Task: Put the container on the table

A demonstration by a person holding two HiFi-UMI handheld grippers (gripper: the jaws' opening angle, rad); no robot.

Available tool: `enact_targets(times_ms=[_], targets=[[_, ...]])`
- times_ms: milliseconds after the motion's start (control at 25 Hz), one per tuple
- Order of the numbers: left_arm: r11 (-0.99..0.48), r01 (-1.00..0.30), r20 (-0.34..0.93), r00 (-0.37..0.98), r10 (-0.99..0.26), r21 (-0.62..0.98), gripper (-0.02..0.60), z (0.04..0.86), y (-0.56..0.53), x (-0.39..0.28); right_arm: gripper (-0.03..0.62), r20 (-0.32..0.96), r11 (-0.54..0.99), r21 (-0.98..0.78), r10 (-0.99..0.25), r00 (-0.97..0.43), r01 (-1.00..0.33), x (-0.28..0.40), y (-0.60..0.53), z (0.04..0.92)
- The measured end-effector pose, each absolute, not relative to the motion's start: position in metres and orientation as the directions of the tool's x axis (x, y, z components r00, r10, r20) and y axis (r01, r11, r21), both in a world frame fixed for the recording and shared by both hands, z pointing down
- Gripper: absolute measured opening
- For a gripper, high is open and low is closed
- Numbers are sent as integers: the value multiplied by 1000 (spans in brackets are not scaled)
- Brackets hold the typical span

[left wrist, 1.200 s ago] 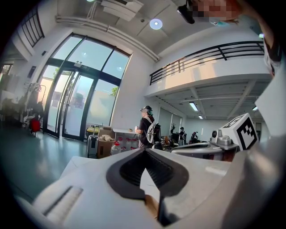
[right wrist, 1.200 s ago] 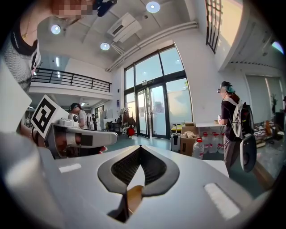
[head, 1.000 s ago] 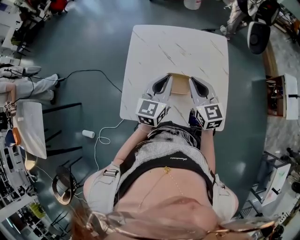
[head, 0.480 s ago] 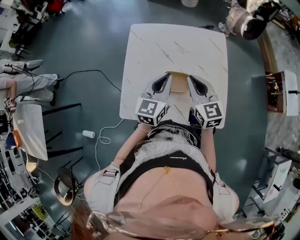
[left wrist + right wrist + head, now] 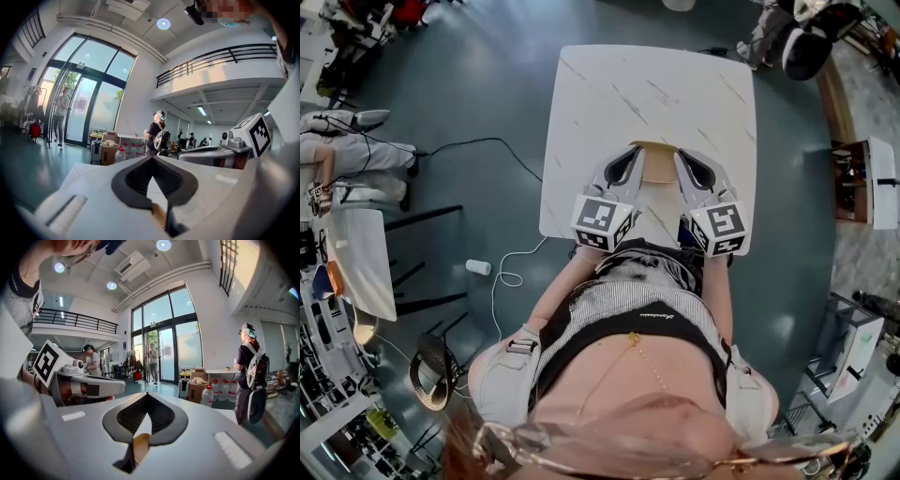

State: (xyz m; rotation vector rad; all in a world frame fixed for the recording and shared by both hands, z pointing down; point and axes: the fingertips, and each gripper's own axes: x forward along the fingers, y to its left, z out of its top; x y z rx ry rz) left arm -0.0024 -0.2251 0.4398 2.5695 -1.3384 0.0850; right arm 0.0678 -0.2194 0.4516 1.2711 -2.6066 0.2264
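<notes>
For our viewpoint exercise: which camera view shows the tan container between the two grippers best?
The head view: it shows the tan container from above, held between the left gripper and right gripper, with the white marble-patterned table beneath. Each gripper view shows only a tan sliver pinched between its jaws.

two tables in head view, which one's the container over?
The white marbled table straight ahead, not the plain table at far left; left gripper and right gripper are both shut on the container.

white table [image 5: 656, 94] with grey veins; tan container [image 5: 659, 167] toward its 6 o'clock; grey left gripper [image 5: 628, 161] and right gripper [image 5: 688, 163], black-and-white marker cubes [image 5: 602, 222]; teal floor [image 5: 469, 84].
</notes>
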Motion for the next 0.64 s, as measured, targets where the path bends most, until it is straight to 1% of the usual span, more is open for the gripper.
enact_targets(times_ms=[640], targets=[[-549, -814, 180, 579, -795, 190, 0, 446, -233, -3, 25, 294, 619, -32, -744, -600, -784, 64, -226, 455]])
